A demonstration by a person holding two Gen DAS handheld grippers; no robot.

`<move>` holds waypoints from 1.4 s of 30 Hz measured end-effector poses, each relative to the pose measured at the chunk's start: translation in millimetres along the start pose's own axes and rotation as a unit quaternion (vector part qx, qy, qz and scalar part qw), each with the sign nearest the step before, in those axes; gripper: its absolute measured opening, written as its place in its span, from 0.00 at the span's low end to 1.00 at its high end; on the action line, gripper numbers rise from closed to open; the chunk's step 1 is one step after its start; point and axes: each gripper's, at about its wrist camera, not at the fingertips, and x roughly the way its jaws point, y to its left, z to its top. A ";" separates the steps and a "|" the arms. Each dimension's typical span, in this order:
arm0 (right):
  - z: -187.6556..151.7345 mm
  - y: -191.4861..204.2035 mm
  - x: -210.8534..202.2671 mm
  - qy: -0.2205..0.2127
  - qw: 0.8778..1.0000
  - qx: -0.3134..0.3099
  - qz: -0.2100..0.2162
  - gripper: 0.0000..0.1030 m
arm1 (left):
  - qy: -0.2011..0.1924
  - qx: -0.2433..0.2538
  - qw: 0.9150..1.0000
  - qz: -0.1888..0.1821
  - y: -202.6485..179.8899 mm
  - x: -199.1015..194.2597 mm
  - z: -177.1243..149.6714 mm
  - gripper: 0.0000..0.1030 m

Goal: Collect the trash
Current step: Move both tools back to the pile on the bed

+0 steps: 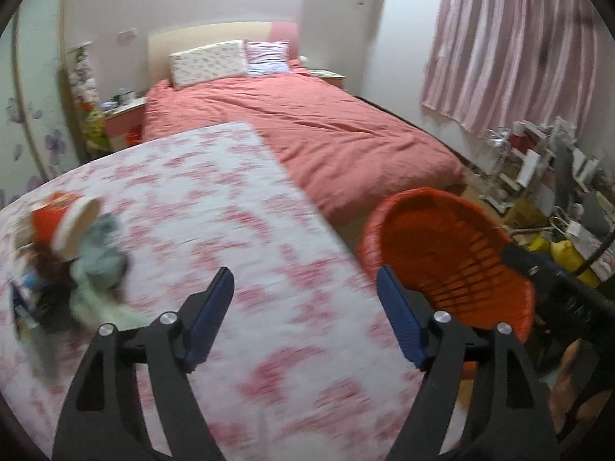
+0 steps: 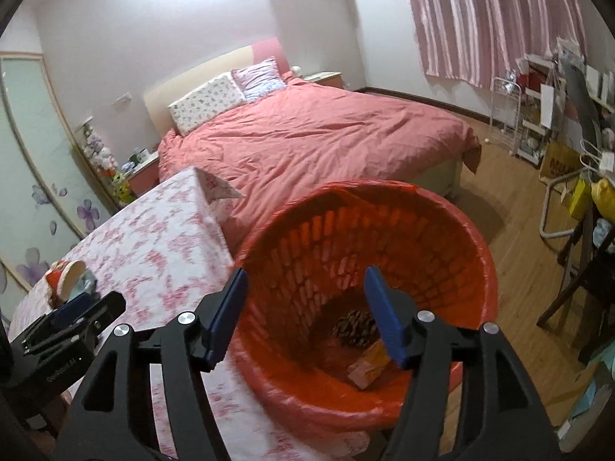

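A pile of trash lies at the table's left edge: a red cup with a cream lid, crumpled pale-green paper and dark scraps. It also shows in the right wrist view. My left gripper is open and empty above the flowered tablecloth, right of the pile. An orange basket lined with an orange bag stands beside the table. It holds a pine cone and a pink and yellow wrapper. My right gripper is open and empty over the basket's rim. The basket shows in the left wrist view.
A bed with a pink cover stands behind the table. A cluttered rack and boxes line the right wall under a striped curtain. A dark chair stands at right on the wooden floor.
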 end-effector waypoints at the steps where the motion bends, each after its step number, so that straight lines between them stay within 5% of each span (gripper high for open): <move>1: -2.2 9.0 -2.0 0.001 1.000 -0.008 0.003 0.62 | 0.000 -0.006 1.000 0.009 11.5 -5.2 -3.3 0.75; 10: -26.8 68.8 -4.8 0.025 0.998 -0.055 0.034 0.62 | -0.007 -0.083 0.992 0.098 120.4 -49.6 -36.5 0.81; 16: -44.6 111.2 -1.0 0.047 0.993 -0.086 0.061 0.62 | -0.008 -0.150 0.974 0.172 198.6 -70.3 -60.9 0.85; 22: -65.0 164.0 6.8 0.062 0.984 -0.134 0.102 0.62 | 0.008 -0.190 0.964 0.185 239.7 -69.2 -67.6 0.85; 29: -77.3 221.4 24.8 0.082 0.968 -0.174 0.163 0.62 | 0.009 -0.203 0.963 0.178 249.3 -67.7 -67.8 0.86; 37: -88.1 265.1 61.2 0.118 0.957 -0.206 0.165 0.61 | 0.004 -0.225 0.956 0.188 277.6 -82.9 -76.6 0.86; 42: -96.9 279.1 71.2 0.123 0.952 -0.244 0.140 0.27 | 0.008 -0.242 0.953 0.183 288.9 -84.0 -78.8 0.86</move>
